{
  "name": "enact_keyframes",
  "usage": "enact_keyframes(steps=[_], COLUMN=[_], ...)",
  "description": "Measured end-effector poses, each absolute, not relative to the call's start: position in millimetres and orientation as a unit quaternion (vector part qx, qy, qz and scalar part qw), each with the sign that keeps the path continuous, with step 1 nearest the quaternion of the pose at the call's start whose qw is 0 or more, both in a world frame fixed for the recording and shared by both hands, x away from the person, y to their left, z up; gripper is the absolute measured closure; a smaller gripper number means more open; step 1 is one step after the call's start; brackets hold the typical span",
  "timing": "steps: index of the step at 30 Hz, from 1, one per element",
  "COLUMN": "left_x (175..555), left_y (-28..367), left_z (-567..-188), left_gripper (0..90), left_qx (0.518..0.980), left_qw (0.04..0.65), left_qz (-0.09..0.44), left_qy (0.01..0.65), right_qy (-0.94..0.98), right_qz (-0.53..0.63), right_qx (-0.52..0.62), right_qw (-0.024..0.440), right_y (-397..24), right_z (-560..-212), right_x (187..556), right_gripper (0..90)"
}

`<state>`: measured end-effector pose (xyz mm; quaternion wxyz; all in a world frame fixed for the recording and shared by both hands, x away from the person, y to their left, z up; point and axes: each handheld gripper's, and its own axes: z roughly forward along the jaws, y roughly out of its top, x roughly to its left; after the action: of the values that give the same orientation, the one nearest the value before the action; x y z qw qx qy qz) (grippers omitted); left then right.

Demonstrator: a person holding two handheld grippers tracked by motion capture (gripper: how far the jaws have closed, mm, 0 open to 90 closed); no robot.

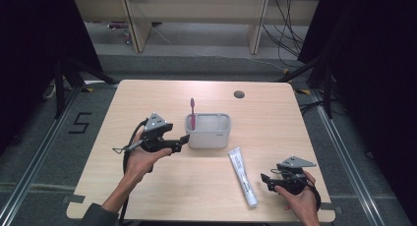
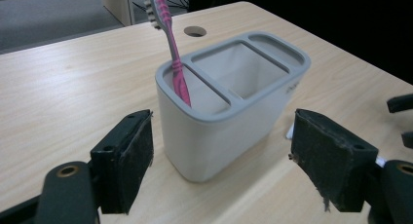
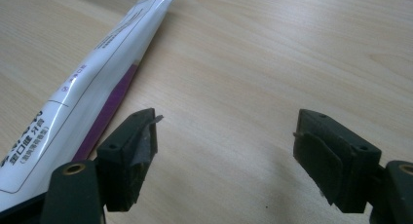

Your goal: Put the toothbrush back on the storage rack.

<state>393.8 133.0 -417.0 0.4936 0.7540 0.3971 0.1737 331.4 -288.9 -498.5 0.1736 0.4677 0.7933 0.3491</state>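
Hovering left fingers spread beside holder, toothbrush in; right fingers spread, probably taking toothpaste next.

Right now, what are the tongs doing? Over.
Left tongs open, empty, beside the grey plastic holder. Pink toothbrush upright in its end slot. Right tongs open beside the white toothpaste tube. Nothing blocking.

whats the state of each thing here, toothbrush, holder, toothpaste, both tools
toothbrush: upright in the holder's end compartment, bristles up
holder: standing on the table, other compartments empty
toothpaste: lying flat on the table, untouched
left tool: open, nothing gripped, facing the holder
right tool: open, empty, beside the toothpaste
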Motion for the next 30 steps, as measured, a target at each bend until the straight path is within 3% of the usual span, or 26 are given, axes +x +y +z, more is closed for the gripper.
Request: enact_keyframes(steps=[7,10,30], left_x=[374.9,365.9,325.6], left_y=[139.9,143.6,178.6], left_z=[-421.4,-423.5,-445.7], left_gripper=[20.0,18.2,18.1], left_qx=[0.767,0.767,0.764], left_qw=[0.485,0.484,0.479], left_qz=[0.165,0.168,0.169], left_qy=[0.386,0.386,0.397], right_qy=[0.793,0.796,0.789], right_qz=[0.359,0.363,0.364], right_qx=[0.456,0.459,0.468], right_qw=[0.186,0.159,0.163], right_y=[-290.1,-289.8,-289.5], right_z=[-499.9,-497.6,-497.8], right_x=[332.9,332.4,331.9], right_gripper=[24.8,24.6,24.8])
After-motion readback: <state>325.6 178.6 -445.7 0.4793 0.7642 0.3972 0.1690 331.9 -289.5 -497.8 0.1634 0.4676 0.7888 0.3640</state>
